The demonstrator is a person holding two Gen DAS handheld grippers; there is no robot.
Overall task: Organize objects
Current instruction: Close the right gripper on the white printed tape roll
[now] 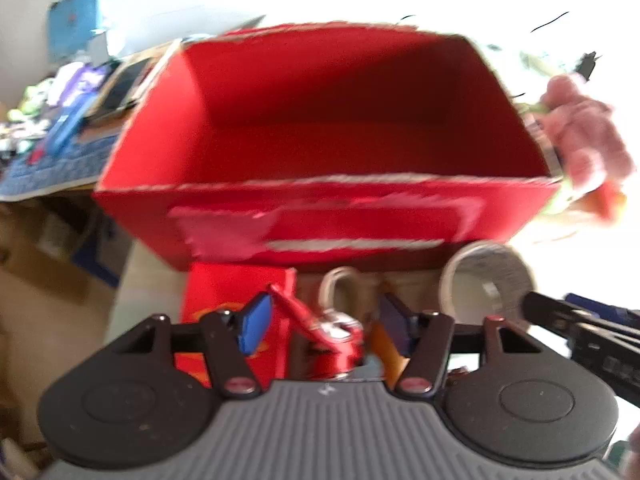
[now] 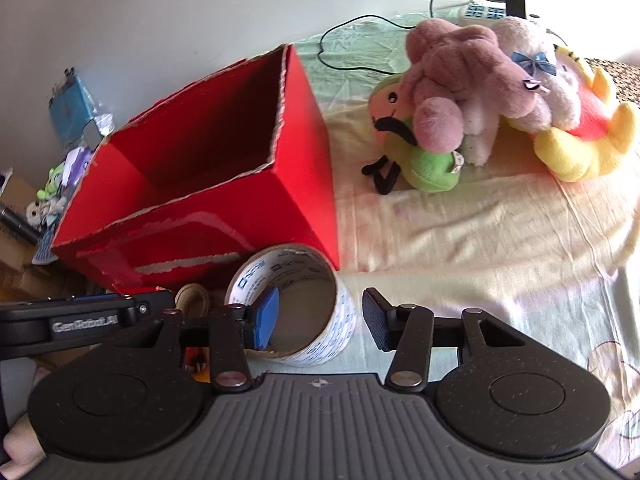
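Left wrist view: While your left gripper hangs just before the open red cardboard box, its jaws stand apart with a red padlock with a silver shackle between them; blur keeps you from telling whether the pads touch it.
Only here: a flat red packet lies beside the padlock, under the box's near wall.
Right wrist view: Your right gripper is spread, its blue pad inside the ring of a roll of white tape with blue print, the black finger outside the wall; neither visibly presses on it.
Only here: a heap of plush toys, pink, white, green and yellow, sits on the pale bedsheet, well apart from the box's right side.
Shared: the tape roll stands just beside the box's near right corner.
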